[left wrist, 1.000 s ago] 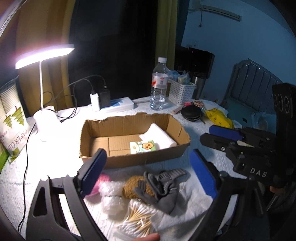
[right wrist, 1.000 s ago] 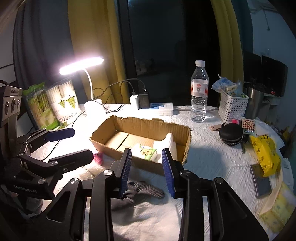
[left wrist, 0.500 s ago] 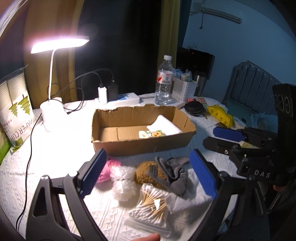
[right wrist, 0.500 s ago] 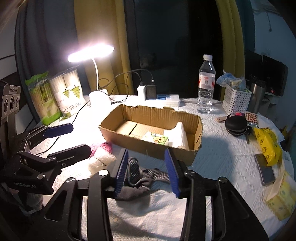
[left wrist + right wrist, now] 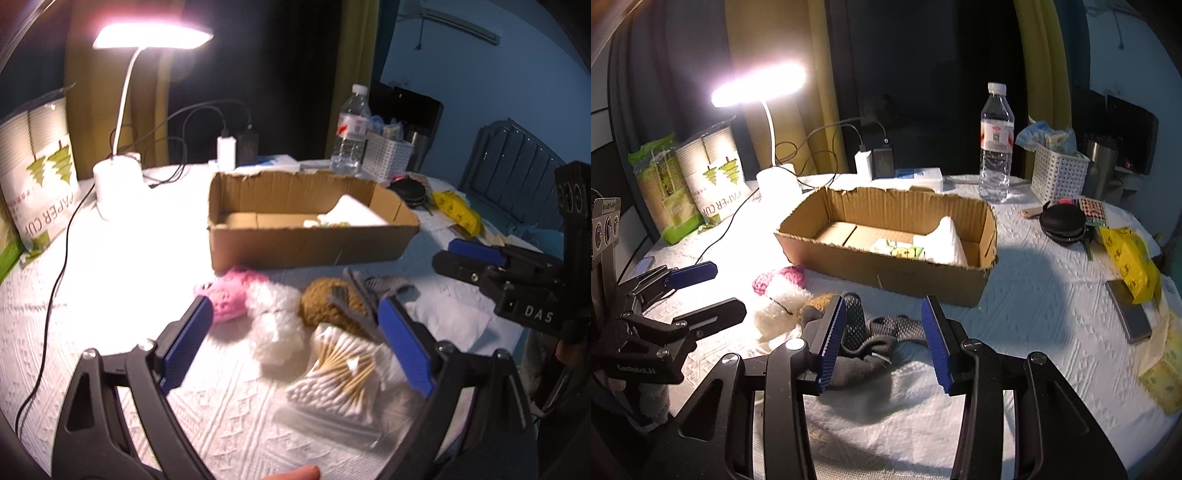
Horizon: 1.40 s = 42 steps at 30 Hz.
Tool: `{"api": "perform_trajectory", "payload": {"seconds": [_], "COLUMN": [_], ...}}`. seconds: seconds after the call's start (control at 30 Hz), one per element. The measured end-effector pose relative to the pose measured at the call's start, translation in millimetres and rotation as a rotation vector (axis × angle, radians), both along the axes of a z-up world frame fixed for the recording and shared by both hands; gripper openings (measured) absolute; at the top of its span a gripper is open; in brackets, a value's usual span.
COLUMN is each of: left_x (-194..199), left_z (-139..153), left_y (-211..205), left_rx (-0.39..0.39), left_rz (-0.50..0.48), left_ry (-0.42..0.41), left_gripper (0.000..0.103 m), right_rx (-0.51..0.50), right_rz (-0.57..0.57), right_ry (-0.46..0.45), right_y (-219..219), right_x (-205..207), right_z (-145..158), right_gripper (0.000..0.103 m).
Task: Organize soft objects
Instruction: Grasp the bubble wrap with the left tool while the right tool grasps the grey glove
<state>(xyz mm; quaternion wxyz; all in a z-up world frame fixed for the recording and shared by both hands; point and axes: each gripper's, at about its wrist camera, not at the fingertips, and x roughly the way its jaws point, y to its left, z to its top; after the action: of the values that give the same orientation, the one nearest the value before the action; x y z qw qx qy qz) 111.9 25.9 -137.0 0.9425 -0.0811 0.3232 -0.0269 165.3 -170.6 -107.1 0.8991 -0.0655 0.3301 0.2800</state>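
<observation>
On the white embossed tablecloth (image 5: 1052, 295), a row of soft things is laid out in front of the open brown cardboard box (image 5: 886, 273): a pink crocheted piece (image 5: 229, 299), a white fluffy bundle (image 5: 275, 325), a brown knitted lump (image 5: 325, 306) and a grey mesh-backed glove (image 5: 871, 339), with a clear plastic bag of cotton swabs (image 5: 336, 373) just beside them on the near side. Inside the box, a white folded cloth (image 5: 945, 240) and a small printed tissue packet (image 5: 897, 249) are seen toward its right end.

The left gripper (image 5: 295, 343) is held above the pile with its blue-padded jaws spread wide; the white bundle, the brown lump and the swab bag are framed between them, but nothing is pressed. The right gripper (image 5: 884, 339) is held low over the grey glove, its jaws parted about halfway and the pads clear of the fabric, so nothing is pinched.

A lit white desk lamp (image 5: 764, 92), a clear water bottle (image 5: 995, 144) and a white perforated basket (image 5: 1058, 173) are stood behind the box.
</observation>
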Motion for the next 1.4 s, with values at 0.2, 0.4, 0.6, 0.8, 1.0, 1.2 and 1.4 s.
{"api": "perform_trajectory", "payload": {"seconds": [0.2, 0.4, 0.6, 0.8, 1.0, 1.2, 1.4], "left_x": [-4.8, -0.4, 10.8, 31.5, 47.9, 51.5, 50.5], "left_z": [-17.9, -32.9, -38.1, -42.5, -53.1, -57.0, -57.9], "left_y": [12.6, 17.0, 18.3, 21.5, 20.1, 15.8, 6.9], "left_rx": [-0.016, -0.011, 0.012, 0.028, 0.019, 0.004, -0.006], "left_rz": [0.034, 0.053, 0.075, 0.091, 0.071, 0.029, -0.045], "left_ry": [0.039, 0.083, 0.111, 0.139, 0.184, 0.192, 0.189], "left_gripper": [0.092, 0.092, 0.092, 0.092, 0.091, 0.078, 0.05], "right_rx": [-0.007, -0.005, 0.008, -0.004, -0.013, -0.04, -0.044], "right_rz": [-0.008, 0.006, 0.029, 0.054, 0.062, 0.096, 0.112], "right_ry": [0.021, 0.025, 0.049, 0.087, 0.157, 0.215, 0.241], "right_y": [-4.5, -8.4, -6.4, 4.9, 15.7, 27.5, 31.4], "right_x": [-1.1, -2.6, 3.2, 13.7, 29.2, 36.5, 38.1], "right_z": [-12.9, -22.3, -31.9, -43.6, -56.7, -71.0, -71.0], "right_gripper": [0.046, 0.053, 0.054, 0.054, 0.054, 0.054, 0.042]}}
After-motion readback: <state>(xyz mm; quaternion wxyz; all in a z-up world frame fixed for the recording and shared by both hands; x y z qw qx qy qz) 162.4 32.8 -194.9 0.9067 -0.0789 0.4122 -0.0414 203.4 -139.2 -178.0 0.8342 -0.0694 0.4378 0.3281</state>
